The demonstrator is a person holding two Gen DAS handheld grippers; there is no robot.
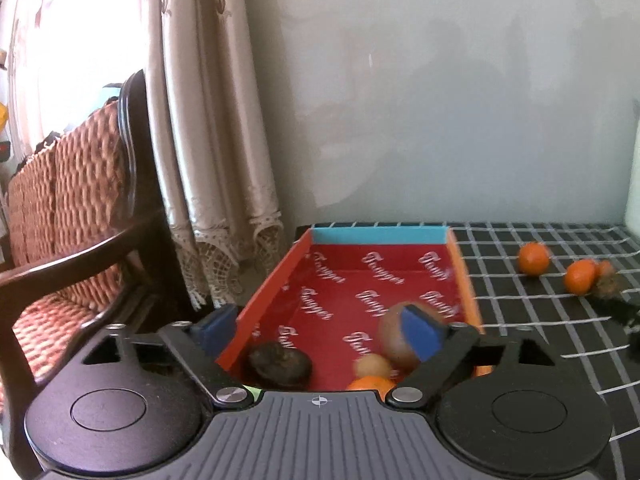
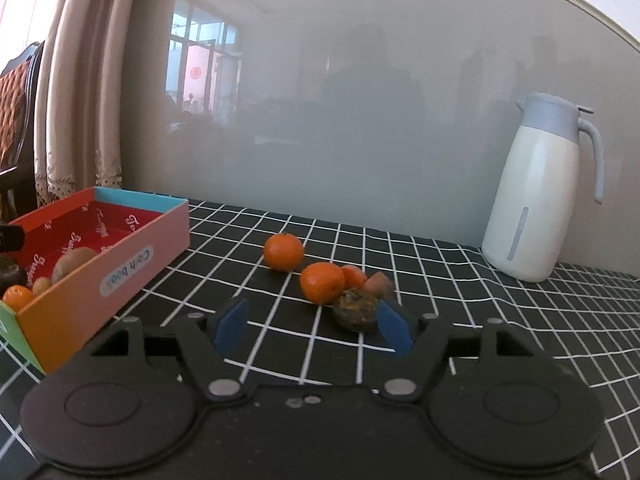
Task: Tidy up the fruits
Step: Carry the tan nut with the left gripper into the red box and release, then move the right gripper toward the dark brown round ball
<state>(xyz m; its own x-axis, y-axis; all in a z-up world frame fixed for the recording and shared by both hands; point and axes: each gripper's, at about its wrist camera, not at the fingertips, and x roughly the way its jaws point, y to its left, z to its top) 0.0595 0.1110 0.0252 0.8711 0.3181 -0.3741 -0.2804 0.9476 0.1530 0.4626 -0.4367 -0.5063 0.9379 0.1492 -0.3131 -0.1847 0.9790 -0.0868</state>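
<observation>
Kiwi (image 1: pixel 400 334) (blurred) lies in the red box (image 1: pixel 276 292) at lower centre, between the released left gripper (image 1: pixel 320 330) jaws; right gripper (image 2: pixel 314 326) gapes empty.

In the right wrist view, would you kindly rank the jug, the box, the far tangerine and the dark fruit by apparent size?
Largest to smallest as they appear:
1. box, though it sits nearer the camera than the jug
2. jug
3. far tangerine and dark fruit: about alike; the fruit is nearer and partly hidden, so unranked.

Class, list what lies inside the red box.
Inside the box: a kiwi, a dark fruit, a small pale fruit, and an orange. The near end is hidden.
</observation>
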